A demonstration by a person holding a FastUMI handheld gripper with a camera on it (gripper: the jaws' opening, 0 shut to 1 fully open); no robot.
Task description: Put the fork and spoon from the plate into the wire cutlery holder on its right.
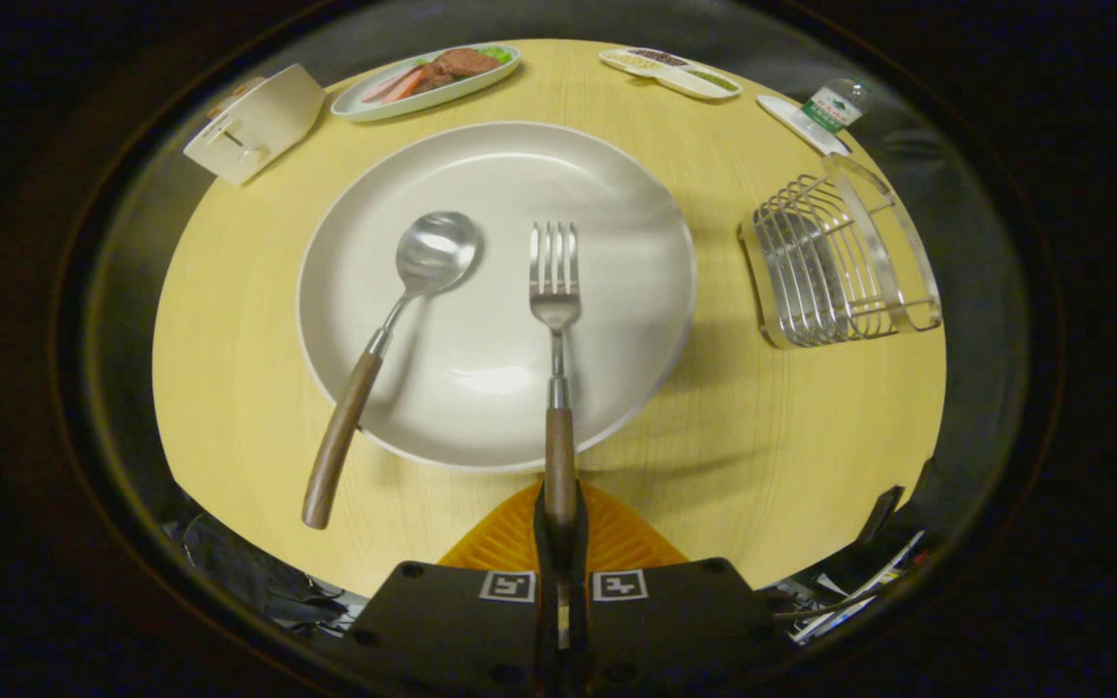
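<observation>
Fork point(556, 291): wooden handle end clenched in your jaws point(559, 519), tines resting on plate point(617, 174). Lift clear of rim, keep level, carry right to wire cutlery holder point(835, 262), lower handle-first. Spoon point(394, 320) waits on plate, handle overhanging worktop point(762, 436).

We see a staged dining set-up on a pale wooden table point(772, 427), not a lived-in home. A large plate point(617, 194) carries a spoon point(394, 320) and a fork point(556, 320), with a wire cutlery holder point(840, 262) just beside it. Beyond lie a dish of food point(428, 82), a divided tray point(670, 71) and a water bottle point(835, 105). Loose clutter point(248, 572) shows below the table's near edge.
</observation>
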